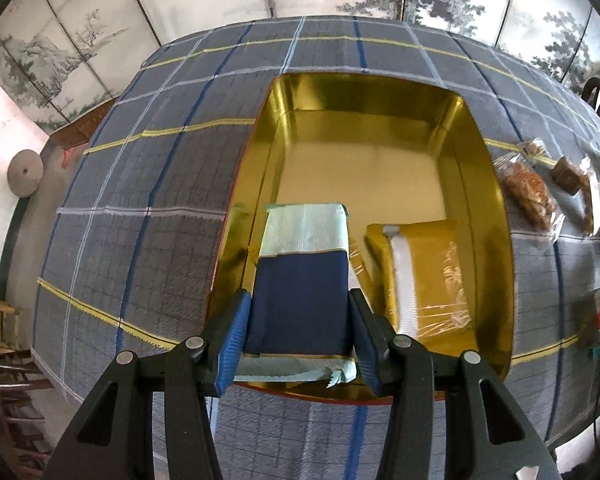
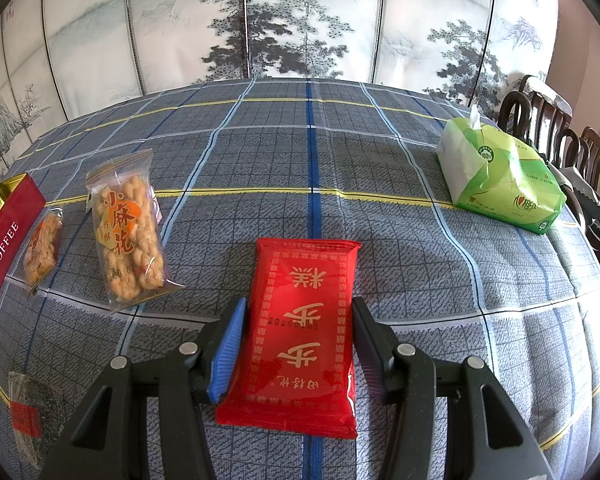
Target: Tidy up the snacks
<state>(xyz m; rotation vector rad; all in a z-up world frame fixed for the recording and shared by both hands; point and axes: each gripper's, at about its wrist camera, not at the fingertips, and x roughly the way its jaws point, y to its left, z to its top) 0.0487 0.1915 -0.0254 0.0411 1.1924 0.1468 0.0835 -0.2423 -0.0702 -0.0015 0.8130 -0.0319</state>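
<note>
Gold-lined tin (image 1: 480, 200) open on the plaid-clothed surface (image 1: 140, 200). Seen into only from the left wrist. Holds one gold-wrapped packet (image 1: 428, 276) with a white tray inside, lying flat at the near right of the tin floor.

Clamped between the blue pads of the left hand-held gripper (image 1: 298, 296): one blue and pale-green packet (image 1: 300, 320), over the near left part of the tin, its far end pointing into it. Cannot tell whether it touches the tin floor.

From the right wrist, only the tin's red outer wall at the left edge, lettered TOFFEE, with none of its contents. Shown here instead: the snacks outside it.

Closed on the long edges of one red packet (image 2: 304, 360): the right hand-held gripper (image 2: 299, 304), both fingers against the wrapper. Unclear whether that packet rests on the cloth or hangs just above it.

- two clear packs of fried dough twists, the larger (image 2: 130, 232) near the smaller (image 2: 42, 248), which lies just beside the tin
- one dark packet with a red label (image 2: 28, 412) at the near left
- one green tissue pack (image 2: 500, 176) at the far right, well apart from the snacks
</note>
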